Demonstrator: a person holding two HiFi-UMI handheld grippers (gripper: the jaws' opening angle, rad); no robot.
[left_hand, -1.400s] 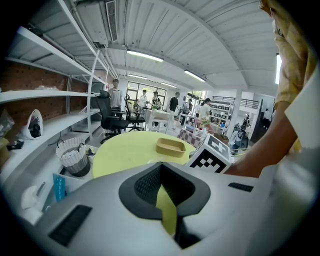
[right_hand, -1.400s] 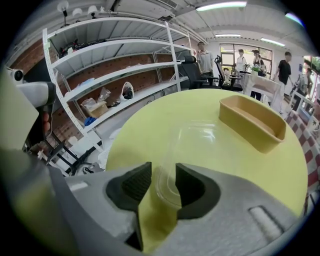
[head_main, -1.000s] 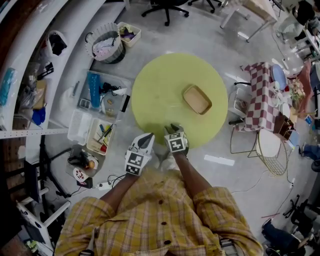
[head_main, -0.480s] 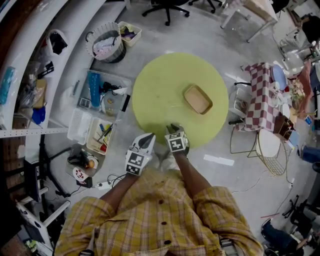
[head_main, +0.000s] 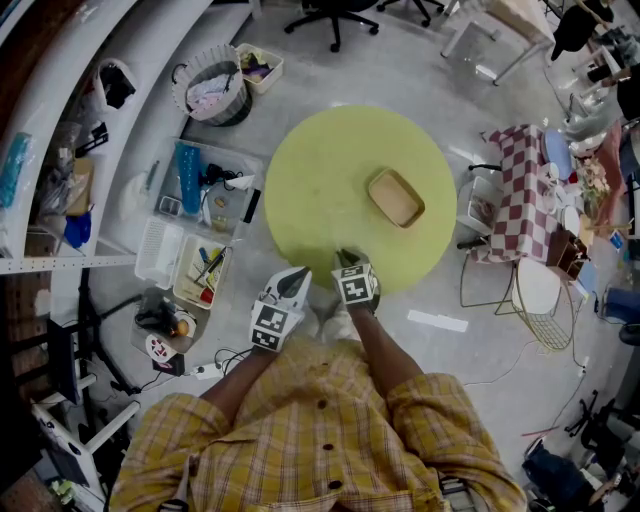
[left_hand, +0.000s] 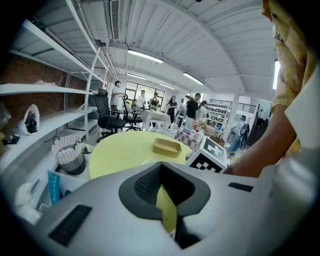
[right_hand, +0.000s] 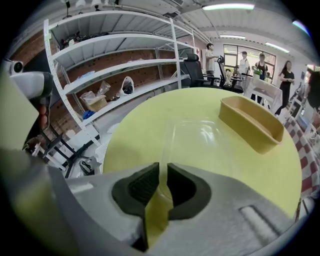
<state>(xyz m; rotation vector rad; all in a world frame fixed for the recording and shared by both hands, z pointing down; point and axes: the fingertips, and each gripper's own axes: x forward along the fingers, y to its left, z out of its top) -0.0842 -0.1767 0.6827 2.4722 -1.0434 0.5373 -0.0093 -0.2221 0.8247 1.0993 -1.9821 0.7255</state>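
Note:
A clear plastic container (right_hand: 200, 135) lies on the round yellow table (right_hand: 135, 140), hard to make out against it. My right gripper (right_hand: 163, 167) is at the table's near edge, shut on the container's thin near rim. A tan tray (right_hand: 250, 122) stands further right on the table, also seen in the head view as the tray (head_main: 395, 198). My left gripper (left_hand: 161, 165) hovers off the table's near left edge, jaws together with nothing between them. In the head view the left gripper (head_main: 292, 282) and right gripper (head_main: 345, 260) sit side by side.
White shelving (right_hand: 115, 65) runs along the brick wall at left. On the floor there stand a woven basket (head_main: 210, 95) and open bins (head_main: 205, 195). A checkered table (head_main: 515, 190) is to the right, with office chairs (left_hand: 111, 117) and several people beyond.
The right gripper's jaws have closed from a wide gap onto the clear container's rim. The left gripper stays as it was; people in the background have moved.

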